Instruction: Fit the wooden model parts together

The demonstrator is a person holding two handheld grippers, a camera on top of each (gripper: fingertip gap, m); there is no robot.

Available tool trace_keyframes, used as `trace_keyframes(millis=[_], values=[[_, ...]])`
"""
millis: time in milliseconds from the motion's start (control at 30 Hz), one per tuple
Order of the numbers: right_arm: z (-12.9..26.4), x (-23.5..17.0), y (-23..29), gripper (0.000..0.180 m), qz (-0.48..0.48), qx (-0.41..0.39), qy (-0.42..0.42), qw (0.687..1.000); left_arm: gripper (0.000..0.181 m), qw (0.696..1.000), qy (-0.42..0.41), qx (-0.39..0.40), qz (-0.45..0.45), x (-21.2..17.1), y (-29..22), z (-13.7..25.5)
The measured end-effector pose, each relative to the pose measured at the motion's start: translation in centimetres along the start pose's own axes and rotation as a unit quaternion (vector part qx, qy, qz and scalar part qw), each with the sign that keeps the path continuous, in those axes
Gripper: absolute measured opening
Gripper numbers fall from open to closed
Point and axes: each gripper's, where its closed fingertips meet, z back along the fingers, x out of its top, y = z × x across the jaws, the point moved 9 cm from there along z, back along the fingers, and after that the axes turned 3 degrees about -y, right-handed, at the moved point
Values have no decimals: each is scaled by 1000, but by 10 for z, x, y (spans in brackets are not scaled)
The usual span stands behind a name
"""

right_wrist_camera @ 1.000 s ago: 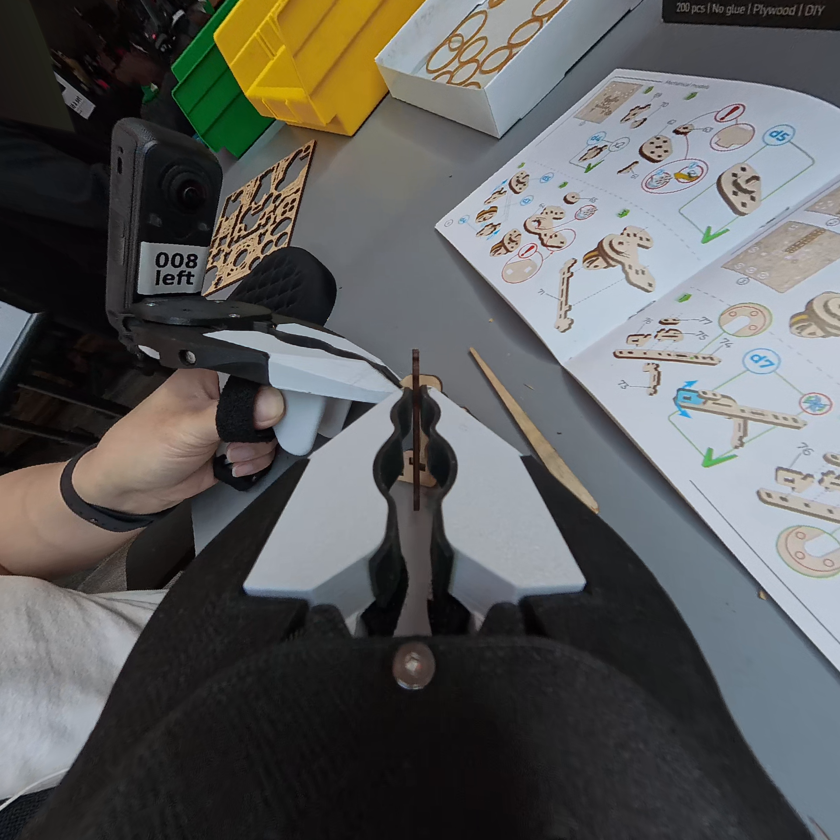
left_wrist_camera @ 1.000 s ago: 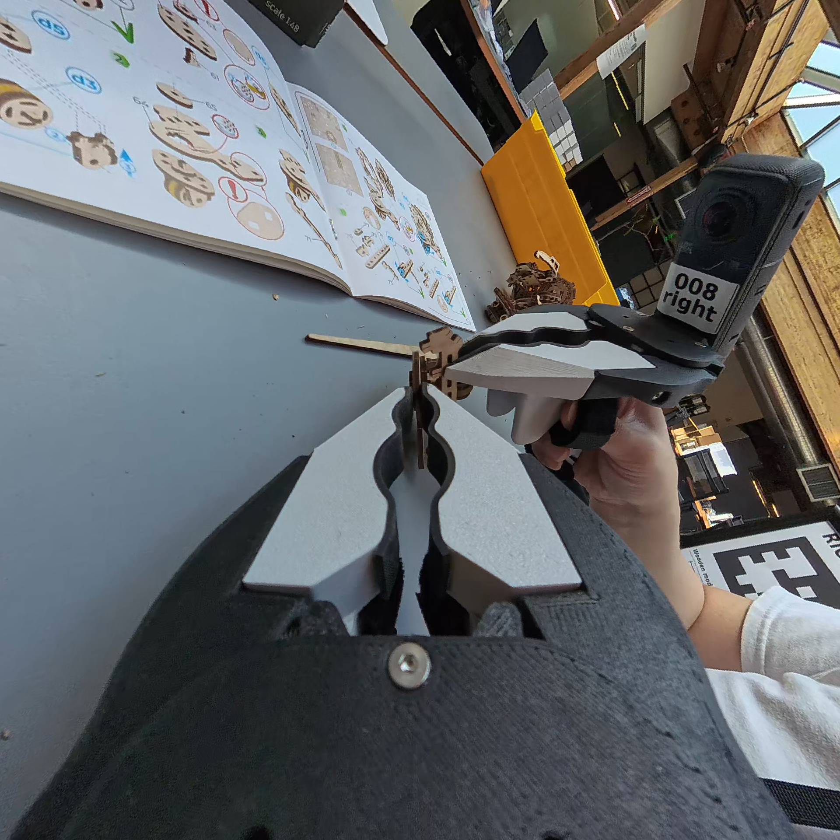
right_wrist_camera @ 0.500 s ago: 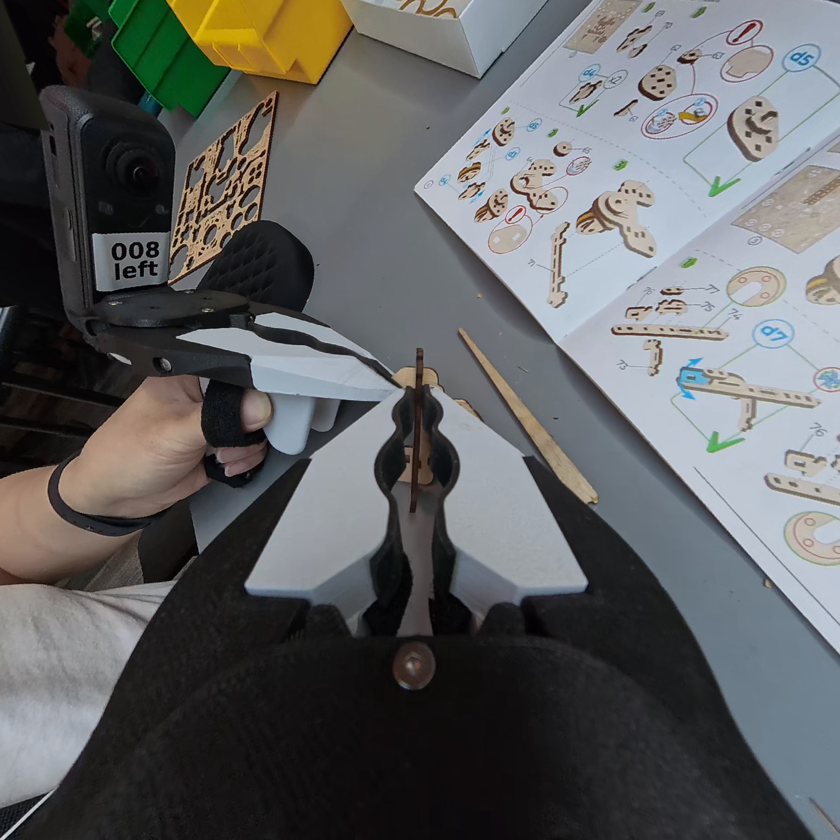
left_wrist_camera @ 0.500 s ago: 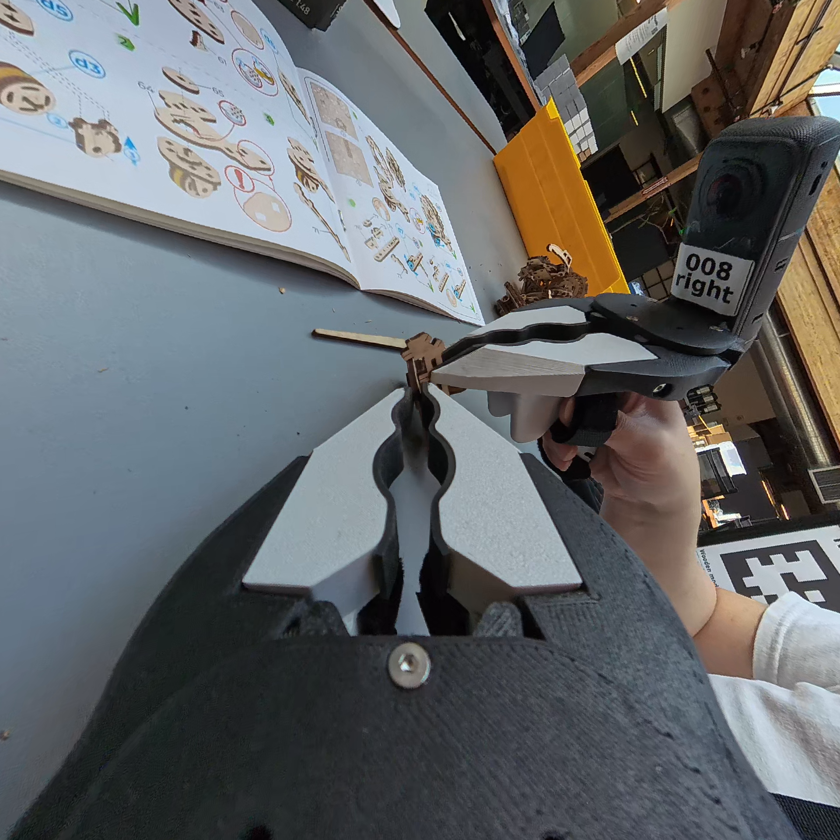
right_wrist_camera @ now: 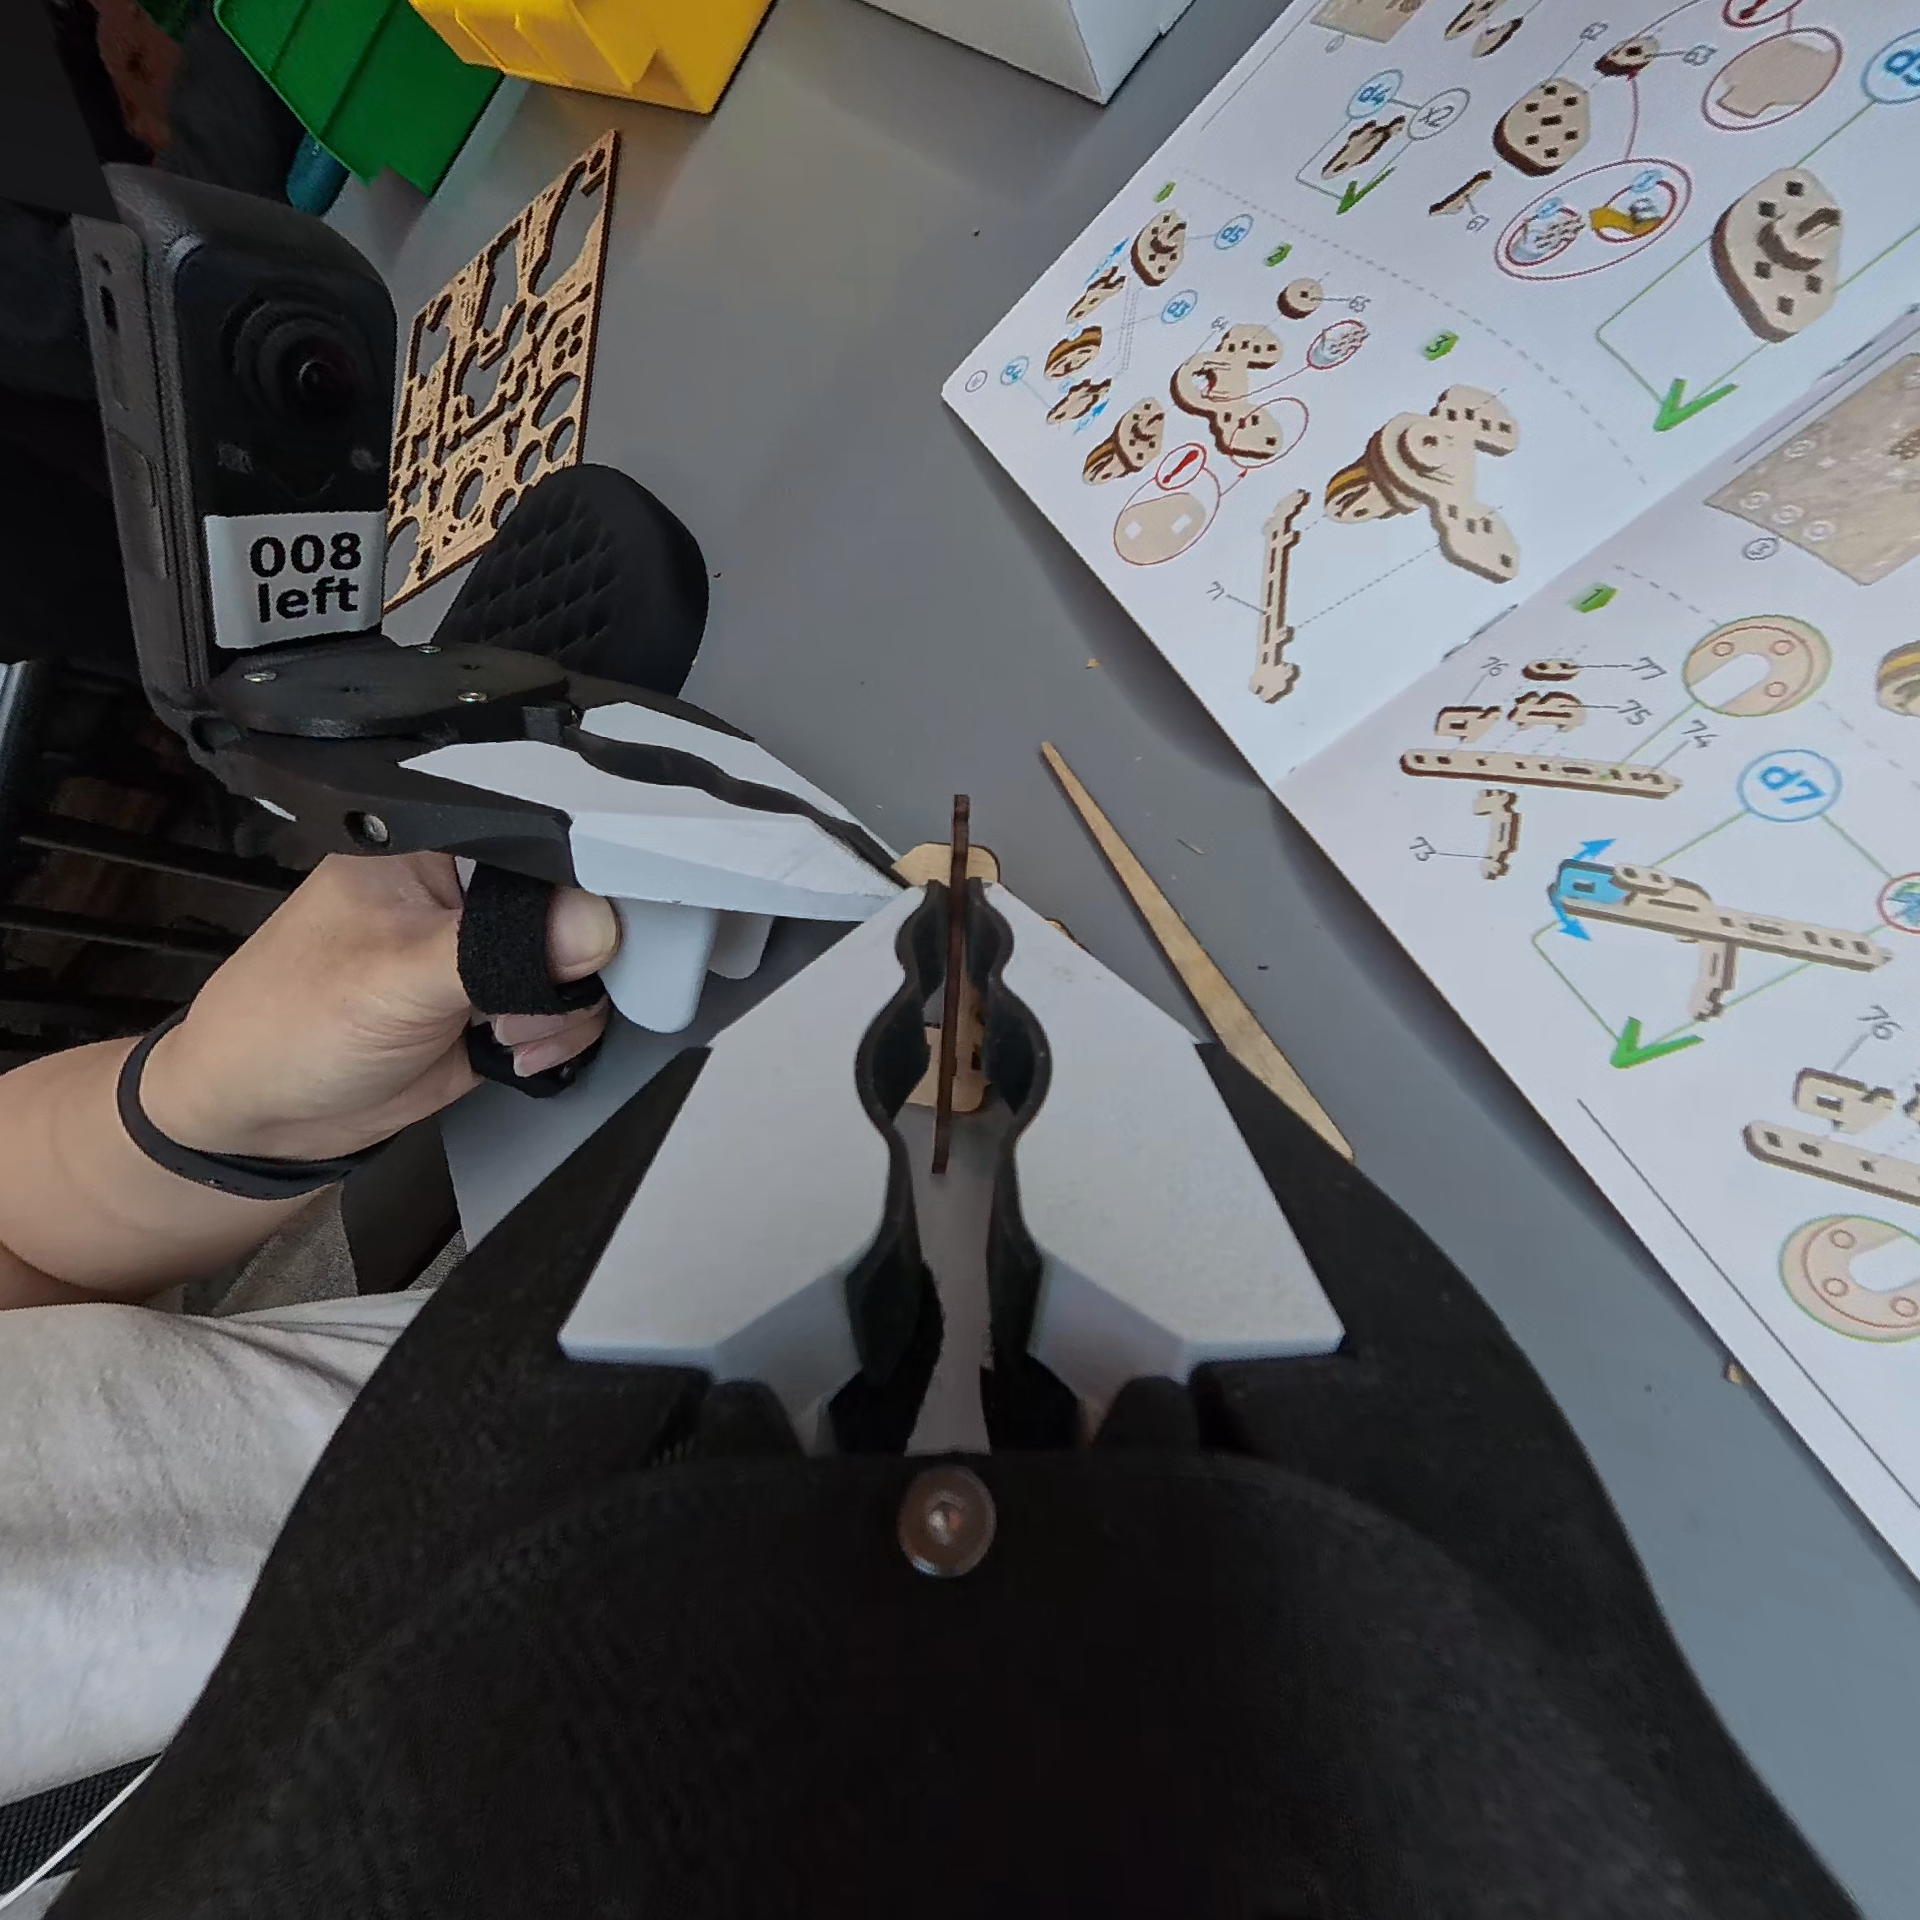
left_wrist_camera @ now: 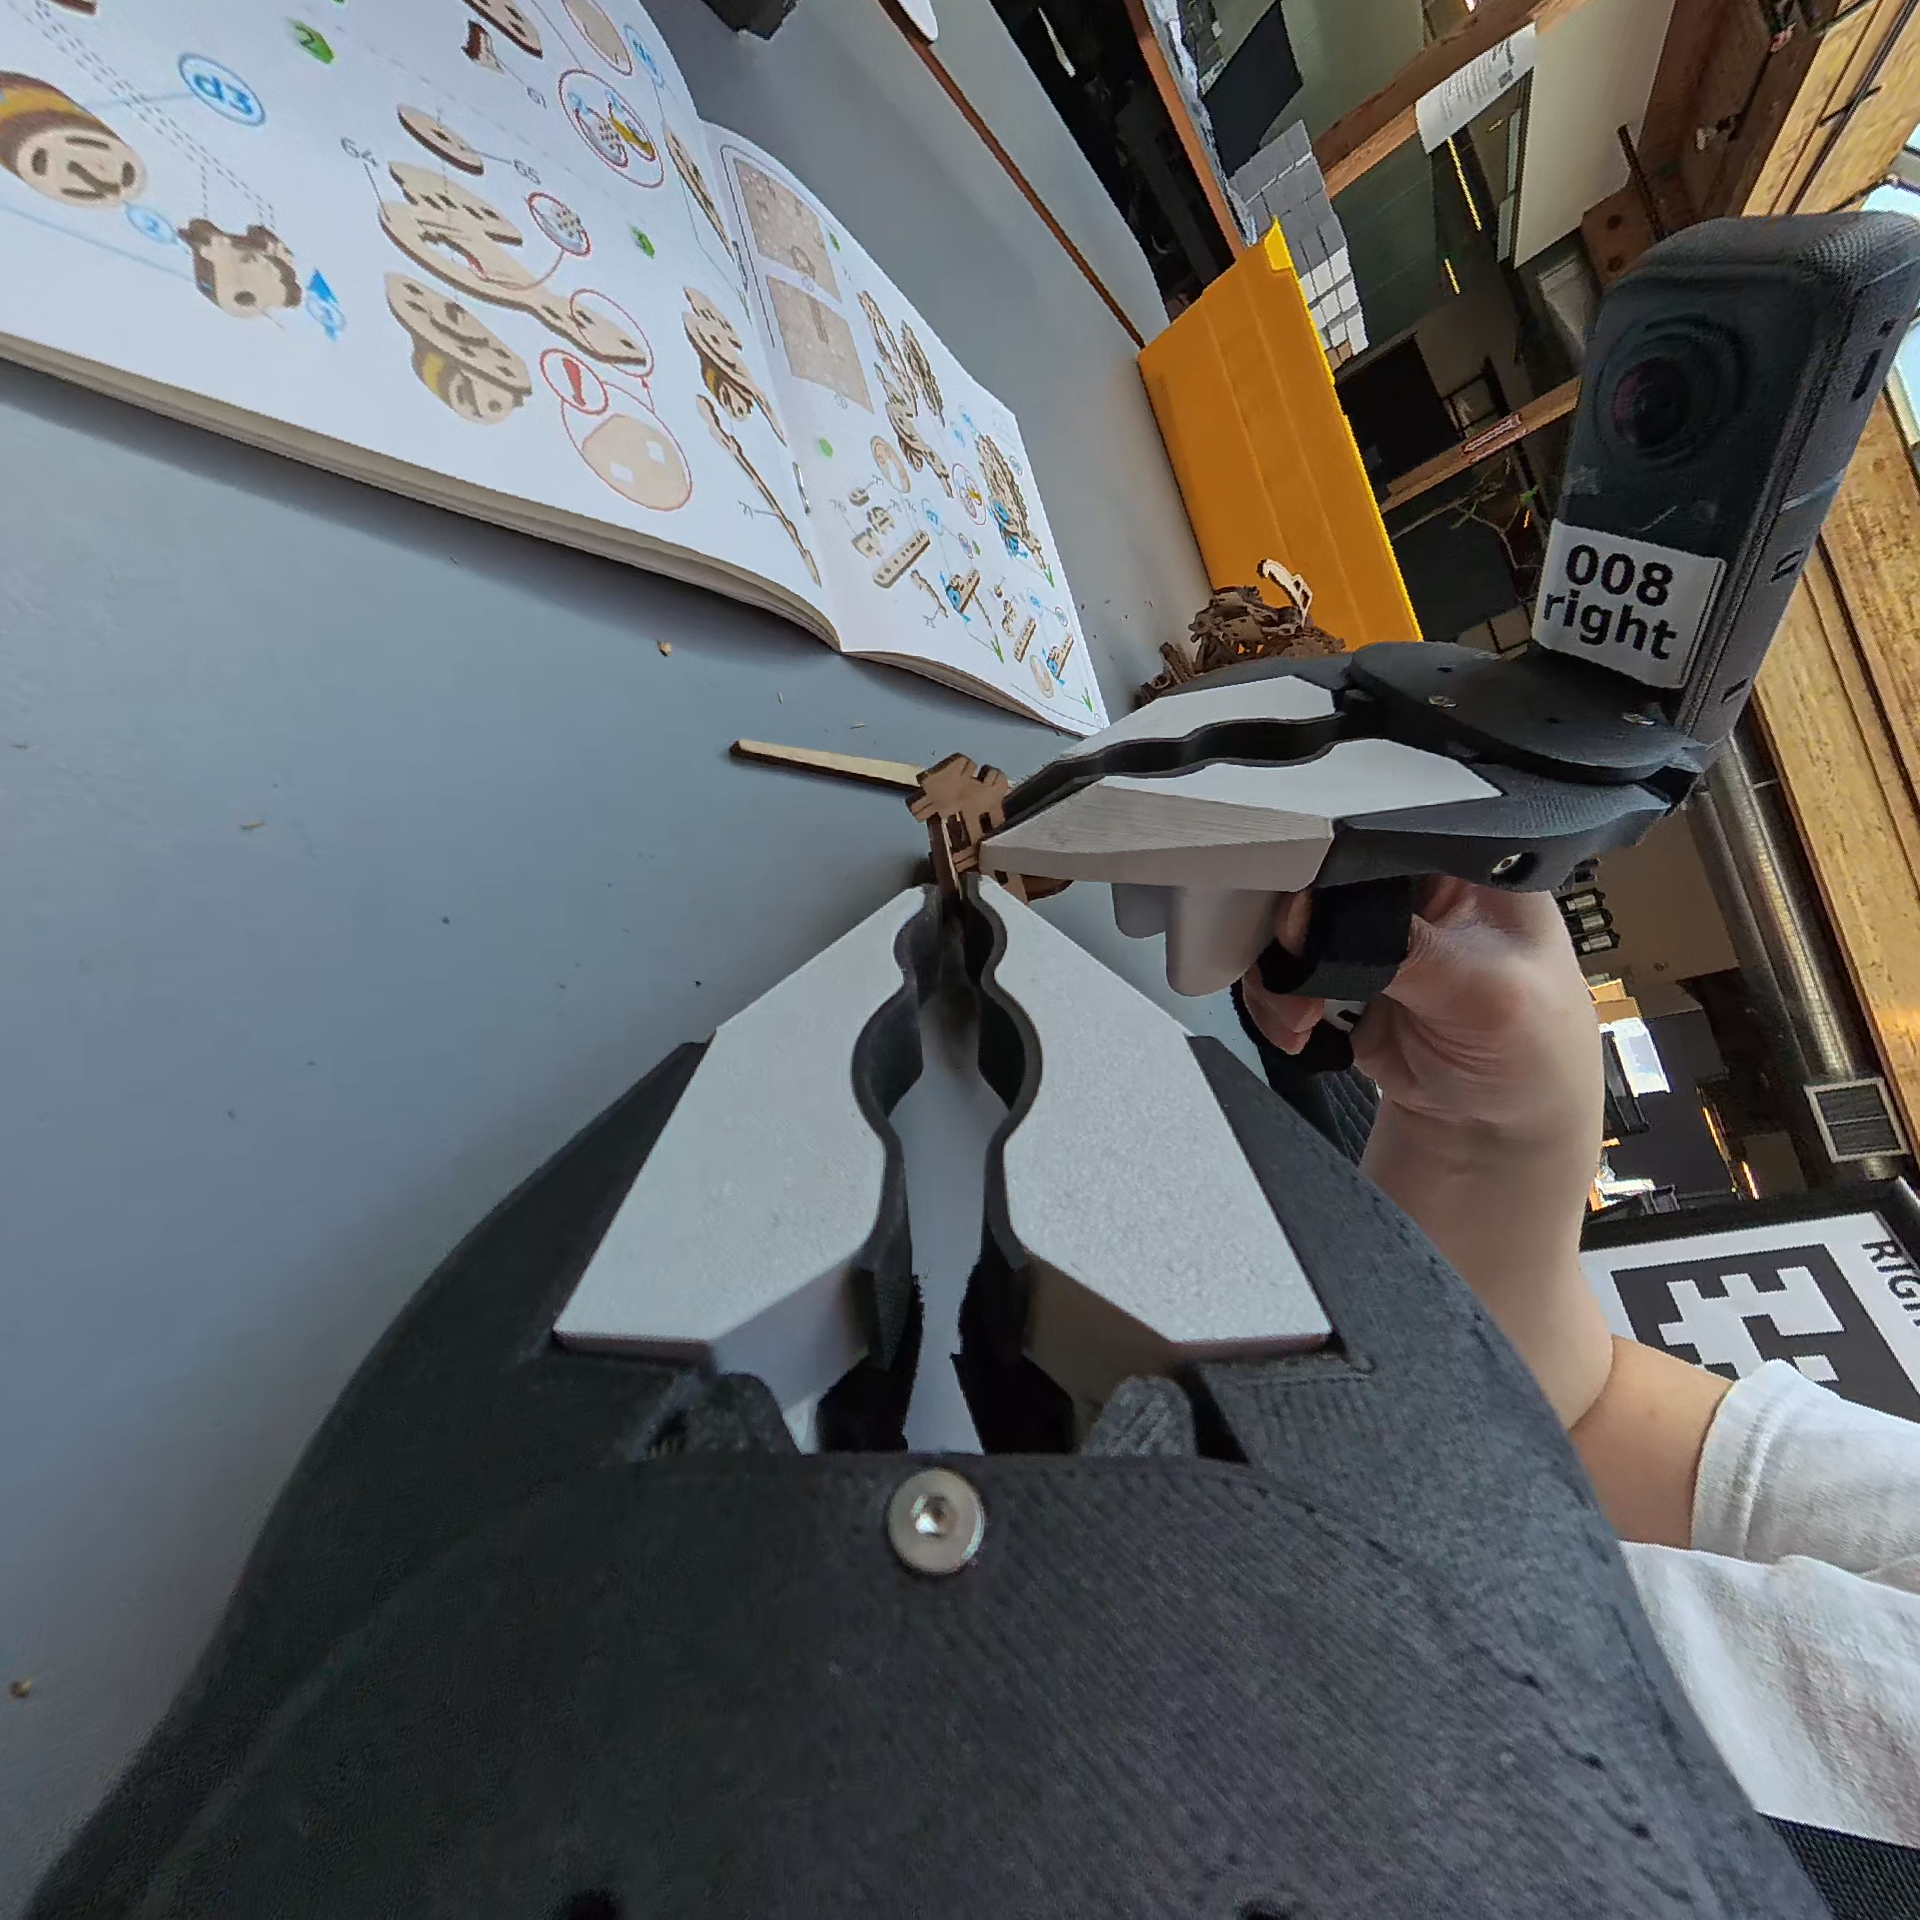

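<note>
Plywood pieces meet above the grey tabletop (left_wrist_camera: 312,935): our right tongs (right_wrist_camera: 951,904) clamp a thin flat part (right_wrist_camera: 948,987) edge-on, our left tongs (left_wrist_camera: 951,899) pinch the notched piece (left_wrist_camera: 961,805), crossed to align slots.

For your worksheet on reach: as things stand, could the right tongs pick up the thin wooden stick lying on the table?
Probably not yet. The wooden stick lies in the open just beside the right tongs, with nothing across it, but they are shut on a flat wooden part and would have to release it first.
</note>
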Motion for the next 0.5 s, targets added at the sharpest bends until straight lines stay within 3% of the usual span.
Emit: trace_keyframes(millis=[500], values=[[-1,-1,9,2,43,-62,6,997,2,1000,3,3,-3,-1,-1,0]])
